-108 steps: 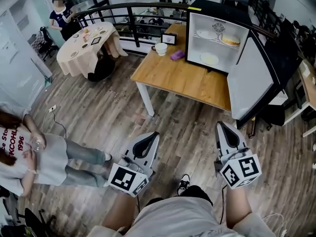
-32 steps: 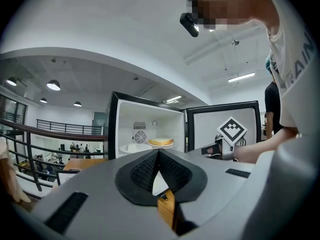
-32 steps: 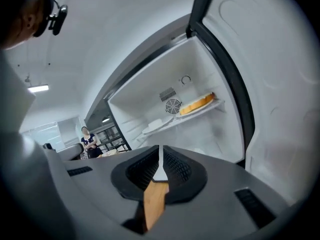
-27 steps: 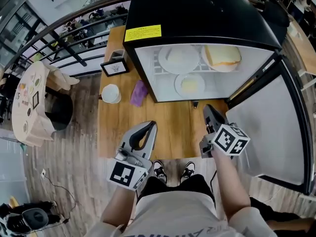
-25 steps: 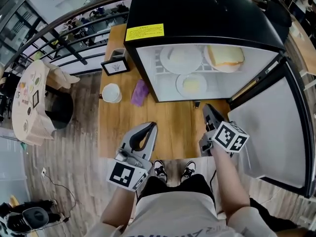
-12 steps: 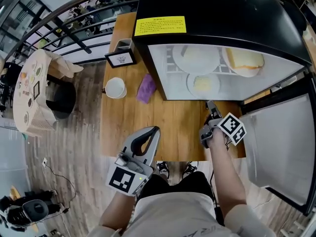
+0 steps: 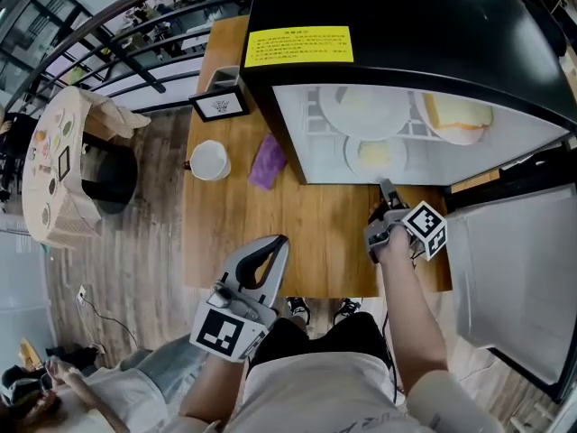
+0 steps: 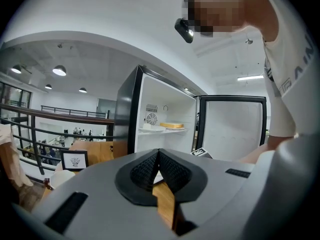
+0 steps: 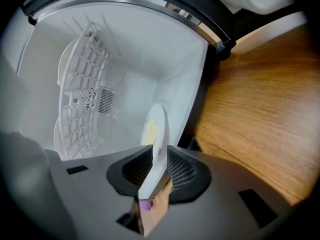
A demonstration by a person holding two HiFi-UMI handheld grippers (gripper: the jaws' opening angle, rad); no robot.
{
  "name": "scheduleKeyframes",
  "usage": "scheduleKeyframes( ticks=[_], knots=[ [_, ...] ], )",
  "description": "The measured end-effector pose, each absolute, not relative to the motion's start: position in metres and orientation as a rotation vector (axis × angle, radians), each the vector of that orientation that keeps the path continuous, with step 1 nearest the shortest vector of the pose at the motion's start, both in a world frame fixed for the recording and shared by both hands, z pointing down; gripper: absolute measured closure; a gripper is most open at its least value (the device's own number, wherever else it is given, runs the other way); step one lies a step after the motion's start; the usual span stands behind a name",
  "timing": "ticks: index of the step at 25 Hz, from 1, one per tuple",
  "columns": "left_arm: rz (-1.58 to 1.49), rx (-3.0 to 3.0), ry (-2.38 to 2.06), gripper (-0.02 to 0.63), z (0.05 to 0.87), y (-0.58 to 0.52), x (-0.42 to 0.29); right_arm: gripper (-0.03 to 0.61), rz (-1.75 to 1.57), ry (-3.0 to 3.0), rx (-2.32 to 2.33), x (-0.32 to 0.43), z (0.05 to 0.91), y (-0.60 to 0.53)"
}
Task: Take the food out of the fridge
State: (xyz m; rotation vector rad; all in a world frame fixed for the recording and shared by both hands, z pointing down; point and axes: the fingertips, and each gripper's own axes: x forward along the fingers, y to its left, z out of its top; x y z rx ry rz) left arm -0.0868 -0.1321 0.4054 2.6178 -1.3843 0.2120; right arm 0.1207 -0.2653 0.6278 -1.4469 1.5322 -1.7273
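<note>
Fridge (image 7: 388,7) is recorded open. The lower plate (image 7: 374,155) lies flat on its floor. It is seen edge-on in the right gripper view, long axis 6–12 o'clock. The right gripper (image 7: 387,189) is at the plate's 6 o'clock, its jaws just opened partway, and the rim is pinched between them.

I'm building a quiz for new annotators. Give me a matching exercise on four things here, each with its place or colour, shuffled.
Things:
1 cup
2 cloth
3 lower plate
4 cake

Place or colour:
A purple
B on the fridge shelf
C under the fridge shelf
D beside the framed picture

Pairs: 1-D, 2-A, 3-C, 4-B
</note>
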Motion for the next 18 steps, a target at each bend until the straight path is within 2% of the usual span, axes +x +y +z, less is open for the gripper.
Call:
scheduleKeyframes(
  ticks=[8,11,18],
  knots=[
    [0.211,2.615,-1.385,0.604,0.407,-0.133,-0.093,0.491,-1.736,1.465,-1.421,0.117,0.632,-0.275],
    [0.215,2.612,-1.383,0.604,0.408,-0.132,-0.095,0.523,-1.749,1.431,-1.428,0.118,0.634,-0.277],
    [0.222,2.606,-1.380,0.604,0.409,-0.131,-0.097,0.543,-1.740,1.354,-1.362,0.120,0.632,-0.278]
  ],
)
